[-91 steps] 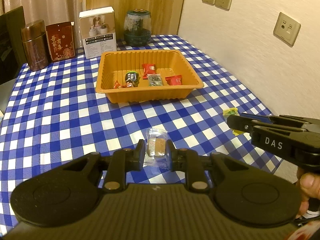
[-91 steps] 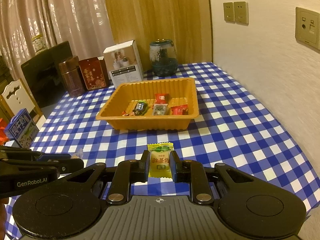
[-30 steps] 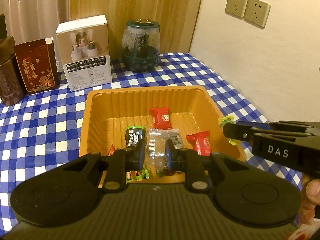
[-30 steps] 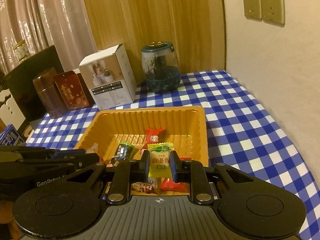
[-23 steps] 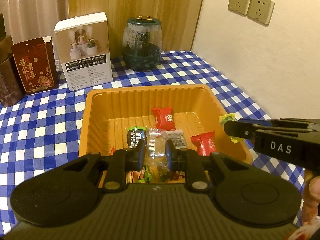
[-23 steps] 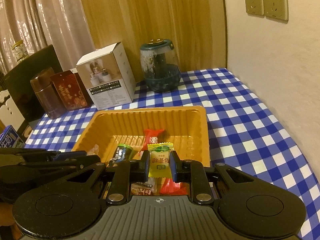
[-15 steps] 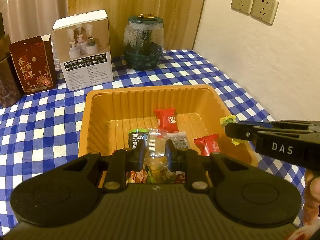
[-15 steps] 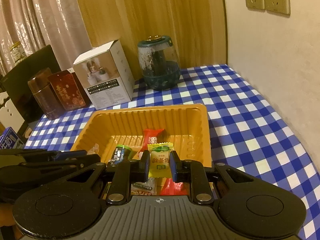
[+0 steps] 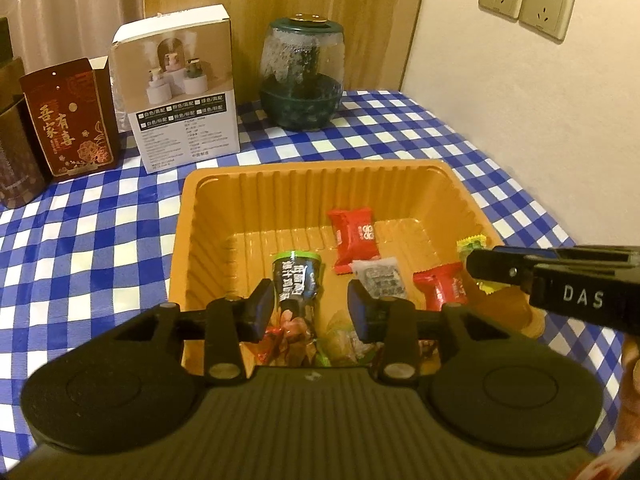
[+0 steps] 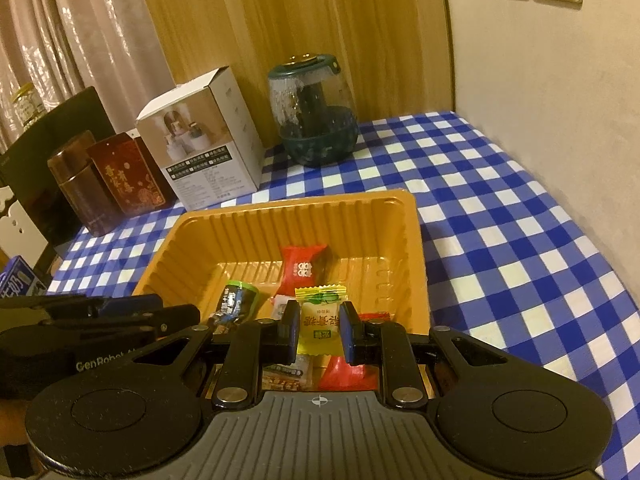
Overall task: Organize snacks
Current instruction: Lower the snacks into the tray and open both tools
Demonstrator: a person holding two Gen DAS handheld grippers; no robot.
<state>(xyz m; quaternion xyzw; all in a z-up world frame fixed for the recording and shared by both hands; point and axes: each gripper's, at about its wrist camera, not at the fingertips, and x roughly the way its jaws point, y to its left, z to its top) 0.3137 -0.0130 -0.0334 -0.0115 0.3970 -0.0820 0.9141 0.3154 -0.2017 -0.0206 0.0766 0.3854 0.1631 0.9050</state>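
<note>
Both grippers hang over the near end of the orange tray [image 9: 182, 236]. Left gripper [image 9: 311, 309]: fingers spread, nothing between them; a clear-wrapped snack [image 9: 340, 334] lies in the tray just below. Right gripper [image 10: 319, 329]: fingers pinching the yellow candy [image 10: 320, 322] above the tray floor, beside the red packets [image 10: 301, 266]. To do the release well: part the fingers fully while inside the tray walls, then lift straight up so the wrapper does not cling.

- Orange ribbed tray [image 9: 208, 216]: centre frame, holding wrapped snacks.
- Red packets [image 9: 354, 236], dark green-topped packet [image 9: 297, 276], grey packet [image 9: 380, 278]: lying on its floor.
- Yellow candy [image 10: 320, 322]: upright, lower centre, above the tray.
</note>
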